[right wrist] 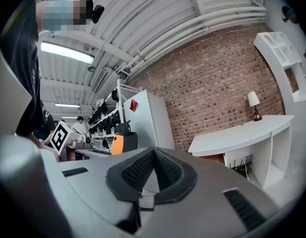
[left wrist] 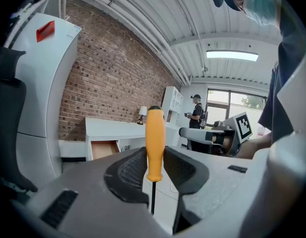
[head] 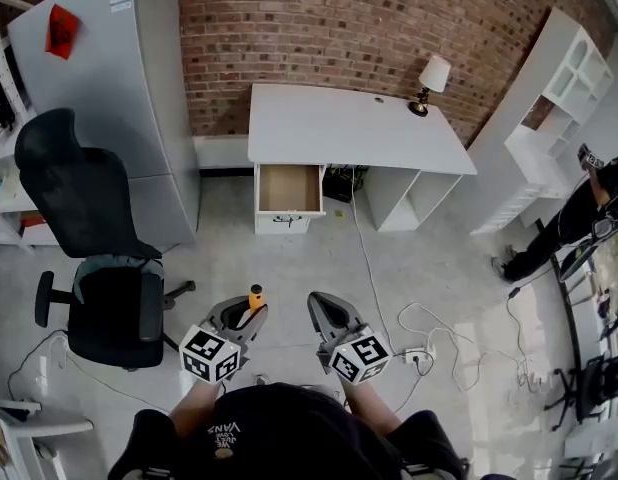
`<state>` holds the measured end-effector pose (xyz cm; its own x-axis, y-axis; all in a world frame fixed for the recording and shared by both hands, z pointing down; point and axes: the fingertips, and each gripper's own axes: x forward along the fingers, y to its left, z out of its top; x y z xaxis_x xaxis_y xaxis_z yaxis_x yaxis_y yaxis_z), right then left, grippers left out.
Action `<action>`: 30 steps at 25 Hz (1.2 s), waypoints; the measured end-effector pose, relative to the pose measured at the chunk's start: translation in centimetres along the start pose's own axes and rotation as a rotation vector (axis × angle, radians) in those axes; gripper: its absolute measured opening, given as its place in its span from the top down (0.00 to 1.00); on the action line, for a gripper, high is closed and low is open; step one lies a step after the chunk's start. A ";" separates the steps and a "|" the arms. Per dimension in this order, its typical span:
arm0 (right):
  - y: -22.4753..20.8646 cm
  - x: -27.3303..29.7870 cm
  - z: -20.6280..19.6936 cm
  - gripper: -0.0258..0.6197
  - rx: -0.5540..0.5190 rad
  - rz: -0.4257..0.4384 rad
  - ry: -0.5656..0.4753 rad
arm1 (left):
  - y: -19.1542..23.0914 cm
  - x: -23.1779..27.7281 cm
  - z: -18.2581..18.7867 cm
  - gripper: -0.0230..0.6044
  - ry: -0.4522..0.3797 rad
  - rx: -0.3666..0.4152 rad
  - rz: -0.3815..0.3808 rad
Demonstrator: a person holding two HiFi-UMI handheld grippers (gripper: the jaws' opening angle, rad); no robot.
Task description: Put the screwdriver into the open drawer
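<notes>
1. The left claw (head: 241, 314) (left wrist: 154, 155) is closed on the screwdriver (head: 255, 297) (left wrist: 155, 142). The pads press on the lower end of the orange handle, and the thin dark shaft runs down between them.
2. The screwdriver stands roughly upright in the left gripper view. Most of its handle rises clear above the pads.
3. The right claw (head: 328, 311) (right wrist: 152, 168) is closed with its pads meeting at the tips. Nothing lies between them.
4. In the head view both claws are held side by side above the floor (head: 289, 268), close to the person's body and apart from each other.
5. The drawer (head: 289, 190) (left wrist: 104, 149) is pulled open under the left end of the white surface (head: 349, 128). Its wooden inside shows, and what it contains cannot be told.
6. The screwdriver is well apart from the drawer, with bare floor between them.
7. A lamp (head: 430, 80) stands near the right rear corner of the surface, against the brick wall (head: 339, 28).
8. A black chair (head: 99, 258) stands to the left of the claws.
9. White cables (head: 429, 336) trail over the floor to the right.
10. A second person (head: 569, 218) stands at the right edge of the head view.
</notes>
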<state>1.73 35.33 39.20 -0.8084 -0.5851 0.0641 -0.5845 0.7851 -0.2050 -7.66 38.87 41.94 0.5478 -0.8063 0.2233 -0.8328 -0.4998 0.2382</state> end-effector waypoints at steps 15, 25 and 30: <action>-4.5 4.9 -1.1 0.97 0.053 -0.019 0.029 | 5.1 4.4 0.2 0.79 0.026 -0.030 0.009; -13.0 9.5 0.5 0.97 0.051 0.063 0.049 | 8.5 13.6 3.9 0.79 0.007 -0.015 0.077; -17.6 11.9 1.3 0.97 0.044 0.107 0.067 | 10.2 17.8 5.1 0.79 -0.003 -0.029 0.124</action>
<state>2.48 14.30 42.31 -0.8697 -0.4823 0.1045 -0.4921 0.8319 -0.2564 -6.78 17.80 43.57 0.4403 -0.8623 0.2501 -0.8914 -0.3865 0.2365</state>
